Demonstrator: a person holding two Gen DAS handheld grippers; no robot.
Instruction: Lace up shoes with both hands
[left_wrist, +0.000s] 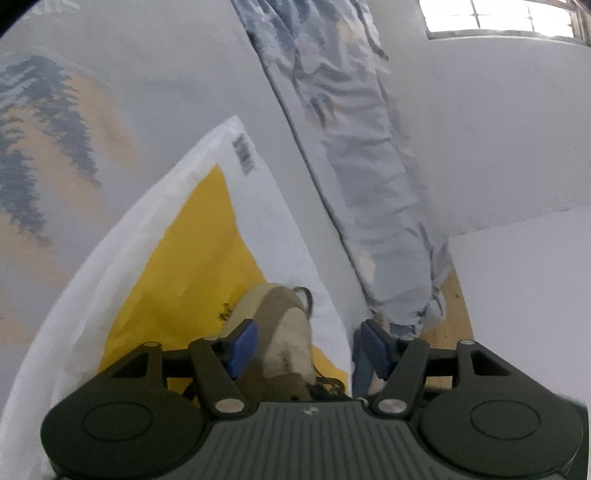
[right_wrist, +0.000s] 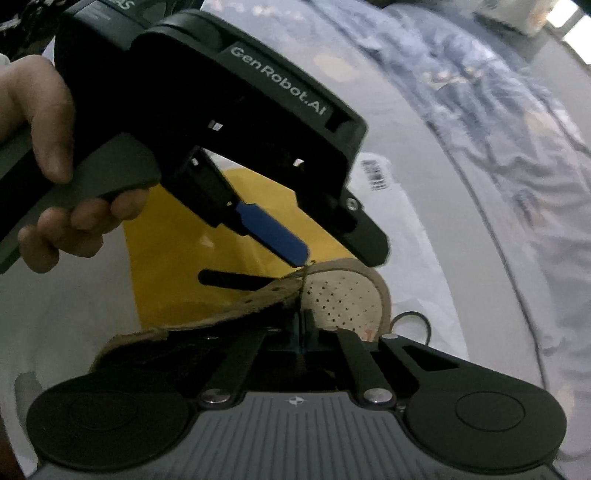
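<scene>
Patience counts here: my right tongs (right_wrist: 303, 328), pressed together on the lace (right_wrist: 301, 280) at lower centre, should draw it slowly while my spread left tongs (left_wrist: 308, 349) straddle the shoe (left_wrist: 284, 332).

Daylight from window (left_wrist: 498, 16), top right of left wrist view; panes blown out white. Left view bright, washed, low contrast; soft blur throughout, wall (left_wrist: 480, 122) and fabric (left_wrist: 354, 147) smeared. Strong fisheye bend at edges in both views, dark vignette corner top left. Right view dimmer, underexposed: left claw (right_wrist: 291, 254) body near-black, detail lost. Dark shadow under shoe (right_wrist: 343, 299). Motion blur on bedding (right_wrist: 498, 122) at right. Small overexposed patch top right corner.
</scene>
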